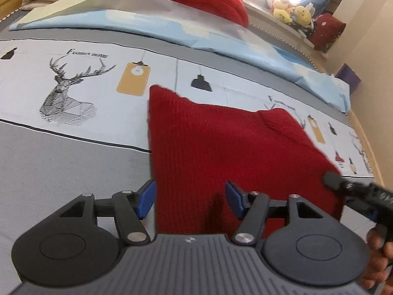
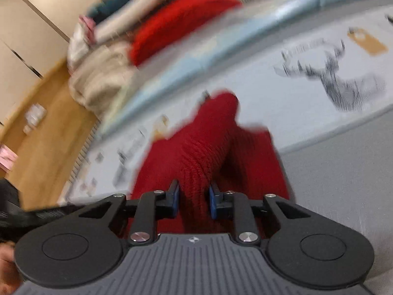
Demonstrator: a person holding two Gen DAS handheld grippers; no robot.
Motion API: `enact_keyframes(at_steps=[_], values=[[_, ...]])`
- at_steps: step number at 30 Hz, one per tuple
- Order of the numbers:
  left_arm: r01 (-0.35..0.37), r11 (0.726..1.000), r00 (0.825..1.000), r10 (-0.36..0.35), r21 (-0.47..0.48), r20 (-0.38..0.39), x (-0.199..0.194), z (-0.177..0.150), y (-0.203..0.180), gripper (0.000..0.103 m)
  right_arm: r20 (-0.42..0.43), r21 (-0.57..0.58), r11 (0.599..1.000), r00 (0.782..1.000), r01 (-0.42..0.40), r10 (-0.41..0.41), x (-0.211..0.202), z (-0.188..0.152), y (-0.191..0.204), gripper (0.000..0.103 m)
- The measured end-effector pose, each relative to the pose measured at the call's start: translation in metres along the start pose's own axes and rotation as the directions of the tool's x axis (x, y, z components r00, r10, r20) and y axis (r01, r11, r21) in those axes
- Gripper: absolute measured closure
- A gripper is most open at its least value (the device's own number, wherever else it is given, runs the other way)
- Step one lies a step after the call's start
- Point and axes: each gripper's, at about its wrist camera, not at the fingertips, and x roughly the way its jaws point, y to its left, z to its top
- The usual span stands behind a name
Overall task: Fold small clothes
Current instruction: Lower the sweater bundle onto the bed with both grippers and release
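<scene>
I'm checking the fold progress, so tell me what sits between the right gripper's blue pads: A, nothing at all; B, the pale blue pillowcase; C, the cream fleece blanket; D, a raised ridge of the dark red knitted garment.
D: in the right wrist view a bunched ridge of the dark red knitted garment runs into the right gripper, between its blue pads.

Your left gripper [image 1: 190,199] is a matte black tool with a grey ribbed body carrying a small white emblem at twelve o'clock of its top edge. Two round black discs flank that body at nine and three o'clock. Black linkage arms, pinned with silver round-headed screws, run out to blue pads [image 1: 146,200]. Your right gripper [image 2: 193,200] is built the same: grey ribbed centre, black discs, silver screws, blue pads [image 2: 213,202] on black carriers.
</scene>
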Motion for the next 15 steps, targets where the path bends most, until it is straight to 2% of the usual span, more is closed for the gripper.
enact_keyframes(at_steps=[2, 4, 5, 6, 8, 10, 12, 14, 15], values=[[0.021, 1.000, 1.000, -0.021, 0.017, -0.011, 0.002, -0.003, -0.007, 0.036, -0.001, 0.020, 1.000, 1.000, 0.016, -0.016, -0.015, 0.006, -0.009, 0.080], [0.007, 0.997, 0.999, -0.003, 0.072, -0.052, 0.013, -0.008, -0.017, 0.036, -0.076, 0.022, 0.997, 0.994, 0.078, -0.076, -0.012, 0.005, -0.025, 0.079], [-0.022, 0.994, 0.996, 0.031, 0.108, -0.087, 0.022, -0.012, -0.020, 0.035, -0.138, 0.017, 0.991, 0.982, 0.135, -0.132, -0.004, 0.000, -0.035, 0.079], [-0.048, 0.989, 0.991, 0.065, 0.140, -0.119, 0.033, -0.018, -0.022, 0.025, -0.187, 0.013, 0.983, 0.966, 0.184, -0.178, 0.005, -0.006, -0.042, 0.079], [-0.074, 0.985, 0.986, 0.096, 0.158, -0.136, 0.043, -0.024, -0.023, 0.022, -0.231, -0.011, 0.971, 0.944, 0.240, -0.236, 0.020, -0.014, -0.048, 0.078], [-0.078, 0.986, 0.987, 0.096, 0.147, -0.126, 0.038, -0.024, -0.024, 0.026, -0.221, -0.040, 0.966, 0.941, 0.255, -0.257, 0.025, -0.019, -0.044, 0.077], [-0.053, 0.992, 0.991, 0.067, 0.118, -0.116, 0.027, -0.024, -0.026, 0.033, -0.205, -0.063, 0.964, 0.941, 0.260, -0.267, 0.022, -0.019, -0.035, 0.076], [-0.003, 0.990, 0.994, 0.018, 0.141, -0.109, 0.014, -0.027, -0.030, 0.033, -0.183, -0.052, 0.973, 0.956, 0.225, -0.231, 0.010, -0.014, -0.026, 0.075], [0.003, 0.985, 0.993, 0.018, 0.175, -0.120, 0.013, -0.031, -0.033, 0.033, -0.175, -0.051, 0.979, 0.963, 0.199, -0.205, 0.004, -0.011, -0.021, 0.072]])
